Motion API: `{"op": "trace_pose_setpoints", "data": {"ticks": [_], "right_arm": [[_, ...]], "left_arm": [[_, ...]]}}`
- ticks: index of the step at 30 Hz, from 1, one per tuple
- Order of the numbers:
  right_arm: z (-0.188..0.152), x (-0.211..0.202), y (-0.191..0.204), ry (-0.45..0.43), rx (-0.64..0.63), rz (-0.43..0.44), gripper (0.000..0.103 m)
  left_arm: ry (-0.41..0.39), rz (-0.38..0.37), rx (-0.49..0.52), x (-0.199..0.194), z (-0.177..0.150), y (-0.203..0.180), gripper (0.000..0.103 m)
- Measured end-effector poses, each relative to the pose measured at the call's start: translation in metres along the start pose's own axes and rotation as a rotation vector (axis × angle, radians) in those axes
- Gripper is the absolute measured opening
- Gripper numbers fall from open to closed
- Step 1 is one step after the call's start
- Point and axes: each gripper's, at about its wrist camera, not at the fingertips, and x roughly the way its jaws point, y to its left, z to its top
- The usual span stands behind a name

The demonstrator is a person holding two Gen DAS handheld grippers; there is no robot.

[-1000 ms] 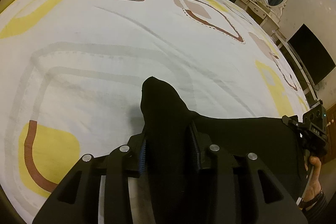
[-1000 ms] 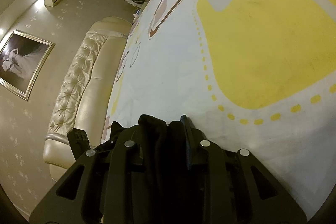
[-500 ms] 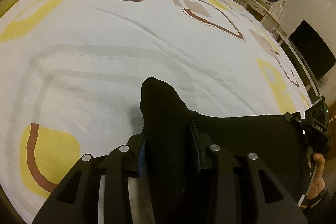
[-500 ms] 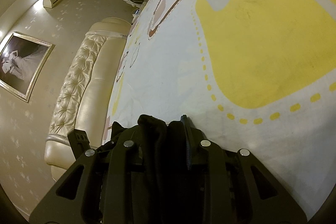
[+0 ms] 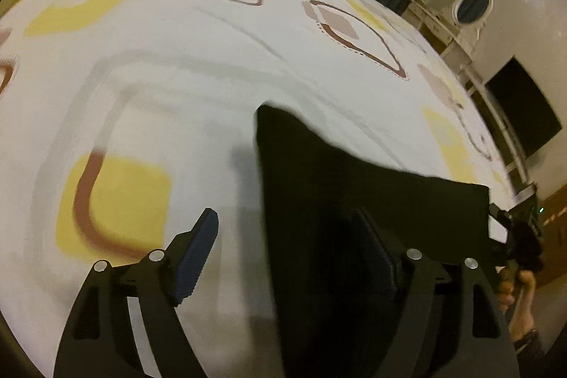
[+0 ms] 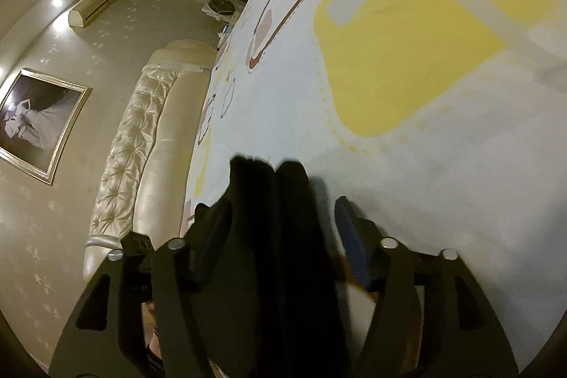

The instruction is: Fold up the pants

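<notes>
Patterned bedsheet (image 5: 184, 66) carries the black pants (image 5: 354, 186), long edge running from your left gripper (image 5: 294, 247) across to your right gripper (image 6: 280, 229). Both sets of jaws are opening, cloth lying loose between them; each corner sits directly ahead of its tool.

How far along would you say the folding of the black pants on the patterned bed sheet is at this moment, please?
Done: the black fabric pants lie as a flat panel on the white sheet with yellow patches. In hand: the left claw and right claw are both opening, cloth between their fingers but not pinched. Left: clearing the claws from the cloth and, if needed, another fold; its full shape is out of view.
</notes>
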Motion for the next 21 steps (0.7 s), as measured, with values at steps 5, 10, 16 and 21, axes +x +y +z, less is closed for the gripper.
{"op": "trace_pose_setpoints", "data": {"ticks": [5,10,16,21], "right_arm": [[-0.028,-0.033,-0.002,-0.013,0.000,-0.001,0.071],[-0.060,-0.054,-0.004,0.000,0.002,-0.001,0.075],[-0.087,-0.055,0.004,0.035,-0.027,-0.015,0.078],[-0.093,-0.047,0.012,0.036,-0.035,-0.042,0.081]], "left_arm": [[0.010,-0.068,-0.091,-0.031,-0.046,0.022,0.081],[0.042,-0.196,-0.152,-0.049,-0.079,0.024,0.085],[0.047,-0.245,-0.156,-0.048,-0.104,0.011,0.088],[0.064,-0.310,-0.228,-0.041,-0.099,0.009,0.088]]}}
